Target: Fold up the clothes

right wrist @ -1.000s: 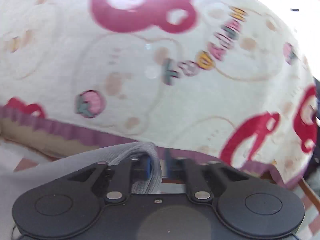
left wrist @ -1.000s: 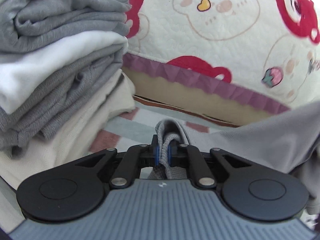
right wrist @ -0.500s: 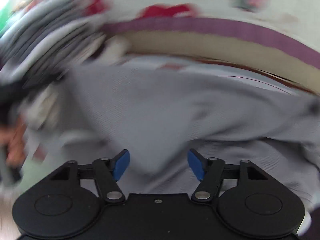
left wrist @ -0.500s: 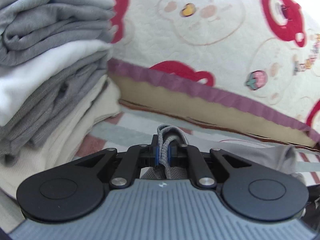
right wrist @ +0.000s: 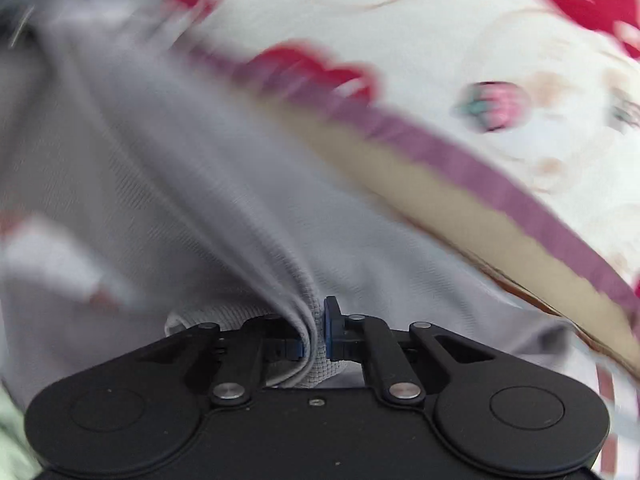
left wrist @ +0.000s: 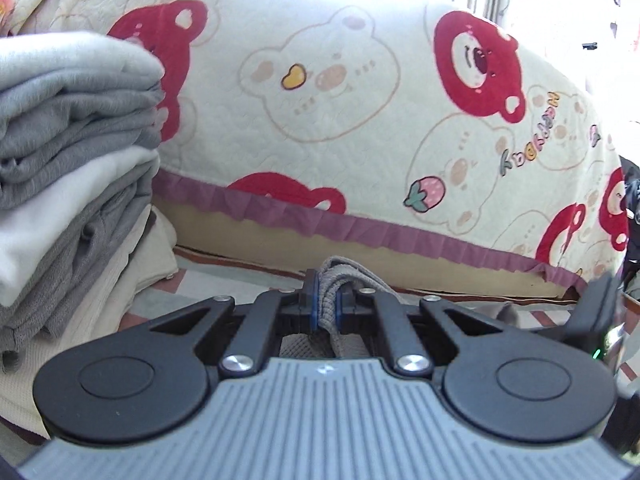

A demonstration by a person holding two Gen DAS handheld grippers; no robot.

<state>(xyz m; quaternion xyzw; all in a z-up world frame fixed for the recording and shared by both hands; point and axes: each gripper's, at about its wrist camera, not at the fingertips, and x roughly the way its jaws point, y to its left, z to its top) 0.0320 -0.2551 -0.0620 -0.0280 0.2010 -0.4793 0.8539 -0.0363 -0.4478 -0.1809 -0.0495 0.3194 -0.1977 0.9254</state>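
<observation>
Left claw (left wrist: 326, 308), right claw (right wrist: 316, 340): each clamped on grey garment (right wrist: 192, 184) edge. Advice: keep tension even, align edges, lay flat beside folded stack (left wrist: 72, 152).

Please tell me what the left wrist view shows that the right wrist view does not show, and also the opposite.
Only the left wrist view shows the stack of folded clothes, grey, white and cream, beside the left tongs. It also shows the bear faces on the quilt sharply.

Only the right wrist view, which is blurred, shows the wide spread of the grey garment running from the right tongs.

Both views show tongs shut on grey cloth, and the same quilt with its purple frill.
</observation>
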